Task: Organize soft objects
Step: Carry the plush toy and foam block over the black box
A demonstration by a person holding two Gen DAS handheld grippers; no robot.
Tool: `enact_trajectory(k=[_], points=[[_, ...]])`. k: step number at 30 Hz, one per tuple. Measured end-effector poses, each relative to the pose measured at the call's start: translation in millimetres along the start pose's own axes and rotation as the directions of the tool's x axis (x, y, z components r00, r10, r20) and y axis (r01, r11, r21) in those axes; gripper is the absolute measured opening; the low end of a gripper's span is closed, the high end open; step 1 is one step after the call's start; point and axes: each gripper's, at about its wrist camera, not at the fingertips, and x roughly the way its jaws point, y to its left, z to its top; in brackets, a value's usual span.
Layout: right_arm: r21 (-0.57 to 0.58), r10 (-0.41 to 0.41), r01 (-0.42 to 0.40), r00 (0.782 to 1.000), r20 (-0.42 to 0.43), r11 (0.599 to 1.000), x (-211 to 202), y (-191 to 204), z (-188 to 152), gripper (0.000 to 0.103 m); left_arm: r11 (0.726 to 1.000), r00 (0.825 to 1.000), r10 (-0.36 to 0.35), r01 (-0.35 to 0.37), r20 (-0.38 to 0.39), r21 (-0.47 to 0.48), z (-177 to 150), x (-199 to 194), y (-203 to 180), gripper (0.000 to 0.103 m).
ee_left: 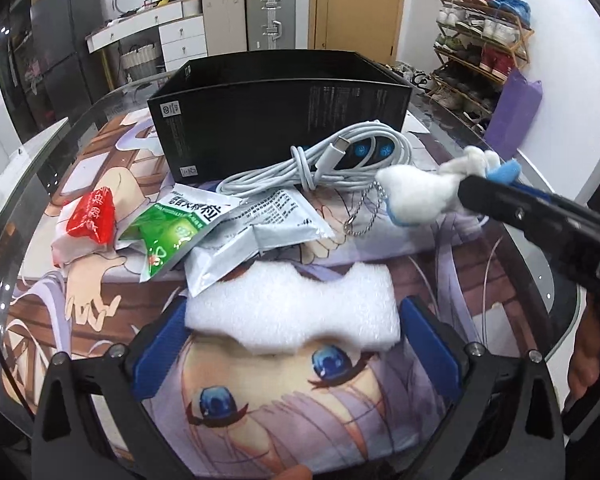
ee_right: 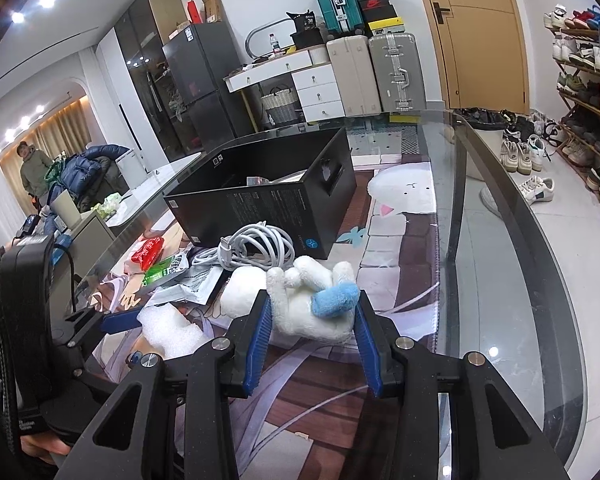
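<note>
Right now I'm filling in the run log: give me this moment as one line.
left gripper: around foam piece | right gripper: shut on plush toy, lifted | black box: open behind
</note>
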Motion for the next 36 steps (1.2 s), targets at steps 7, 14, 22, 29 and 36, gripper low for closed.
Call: enact_trajectory(k=[7,14,22,29,36], points=[[-0.008,0.006,-0.006,1.000,0.002,1.000,-1.6,1.0,0.0,0.040,0.999,0.999,-0.034,0.033,0.039,0.043,-6.5,-14.0,5.1,0.089],[-0.017,0.026,-0.026,1.000,0.010,1.000,-3.6,6.6,0.8,0.040,0.996,0.995,-0.070,0.066,0.069,0.059,-7.5,-34.9,14.0,0.089],[-0.019,0.056,-0.055,0.996,0.072,0.998,-19.7,9.8,5.4,0.040,0.992,0.987,-0.111,0.102,0.120,0.079,-1.3,-61.9,14.5,0.089],[-0.028,0.031,-0.028,0.994,0.109,0.999,-28.6,16.2,10.2,0.040,0.994,0.983,-0.099,0.091,0.154,0.055,12.9,-66.4,31.9,0.089],[-0.022,-0.038,0.041,0.991,0.125,0.999,-32.8,23.1,19.7,0.040,0.997,0.977,-0.072,0.065,0.198,0.045,39.1,-66.7,54.0,0.089]])
